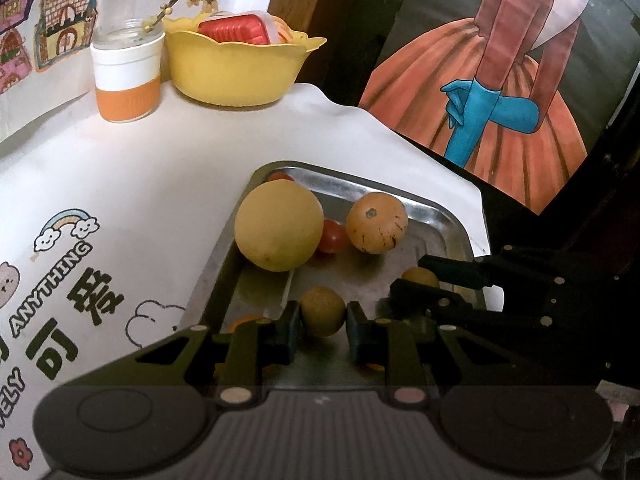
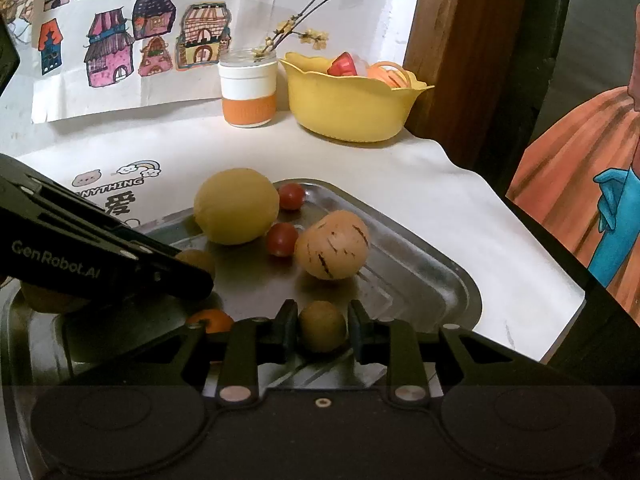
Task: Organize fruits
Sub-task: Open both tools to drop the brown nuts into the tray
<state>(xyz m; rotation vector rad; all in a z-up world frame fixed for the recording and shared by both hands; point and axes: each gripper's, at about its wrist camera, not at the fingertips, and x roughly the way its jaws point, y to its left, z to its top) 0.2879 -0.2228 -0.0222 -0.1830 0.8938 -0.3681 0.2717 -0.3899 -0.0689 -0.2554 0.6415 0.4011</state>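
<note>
A steel tray point(image 1: 440, 210) point(image 2: 424, 268) on the white cloth holds a large yellow fruit point(image 1: 279, 226) point(image 2: 236, 206), a striped tan fruit point(image 1: 377, 223) point(image 2: 332, 245), cherry tomatoes point(image 1: 333, 236) point(image 2: 282, 239) and a small orange fruit point(image 2: 214, 319). My left gripper point(image 1: 323, 322) is shut on a small brown-yellow round fruit point(image 1: 322, 308) just above the tray's near part. My right gripper point(image 2: 322, 332) is shut on a similar small fruit point(image 2: 322, 320). Each gripper also shows in the other's view: the right gripper point(image 1: 416, 276) and the left gripper point(image 2: 196, 270), both with their fruit.
At the back stand a yellow bowl point(image 1: 236, 68) point(image 2: 348, 104) with red and orange items and a jar with an orange band point(image 1: 127, 72) point(image 2: 248, 88) holding a flower twig. The cloth's right edge point(image 2: 560, 280) drops off beside a painted board point(image 1: 500, 92).
</note>
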